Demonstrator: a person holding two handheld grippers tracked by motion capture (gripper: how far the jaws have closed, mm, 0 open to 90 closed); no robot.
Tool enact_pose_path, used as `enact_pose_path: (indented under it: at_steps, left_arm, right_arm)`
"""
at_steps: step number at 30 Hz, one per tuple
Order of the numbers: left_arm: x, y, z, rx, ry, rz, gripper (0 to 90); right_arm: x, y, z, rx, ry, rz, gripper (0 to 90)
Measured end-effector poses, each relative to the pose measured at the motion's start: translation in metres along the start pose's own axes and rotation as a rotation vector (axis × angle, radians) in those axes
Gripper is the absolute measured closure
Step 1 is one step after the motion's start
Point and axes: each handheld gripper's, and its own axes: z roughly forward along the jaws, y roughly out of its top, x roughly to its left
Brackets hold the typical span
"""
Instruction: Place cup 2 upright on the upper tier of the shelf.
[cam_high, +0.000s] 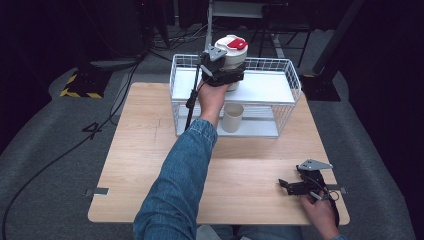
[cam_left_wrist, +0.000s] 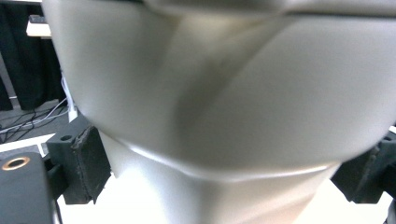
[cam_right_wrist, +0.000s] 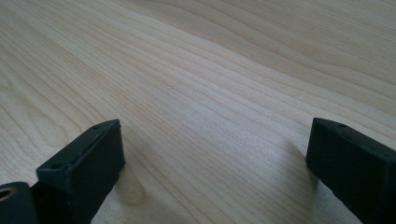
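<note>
Left gripper (cam_high: 221, 75): jaws closed around the lower body of a cream plastic cup with a white lid and red tab (cam_high: 231, 52); in the left gripper view the black pads (cam_left_wrist: 88, 163) press the cup's (cam_left_wrist: 224, 107) narrowing wall from both sides. Cup upright, at the top shelf of a white wire rack (cam_high: 285, 80) at the far edge of the light wooden table (cam_high: 250, 185). A second cream cup (cam_high: 232, 118) stands on the rack's lower level.

Right gripper (cam_high: 292, 186): jaws wide, nothing between them, bare tabletop (cam_right_wrist: 210, 93) under them, near the table's near right corner.
</note>
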Motion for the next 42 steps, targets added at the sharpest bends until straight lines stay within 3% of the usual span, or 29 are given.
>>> enact_pose_path:
  at_steps: [13, 21, 26, 39, 42]
  left_arm:
    - [-0.0037, -0.0053, 0.004, 0.023, 0.008, 0.011, 9.6]
    - [-0.0071, -0.0062, 0.0051, 0.026, 0.015, 0.052, 9.5]
    - [-0.0082, -0.0062, 0.0041, 0.029, 0.02, 0.057, 9.5]
    - [-0.0074, -0.0067, 0.0048, 0.027, 0.017, 0.037, 8.6]
    - [-0.007, -0.0067, 0.0043, 0.03, 0.01, 0.032, 3.0]
  right_arm:
    - [0.0, 0.0, 0.0, 0.0, 0.0, 0.0, 4.3]
    - [0.0, 0.0, 0.0, 0.0, 0.0, -0.001, 4.4]
    - [0.0, -0.0001, 0.0, -0.001, 0.0, -0.002, 4.4]
    - [-0.0001, -0.0001, 0.0, -0.001, 0.0, -0.002, 4.4]
    - [-0.0001, -0.0001, 0.0, -0.001, 0.0, -0.002, 4.4]
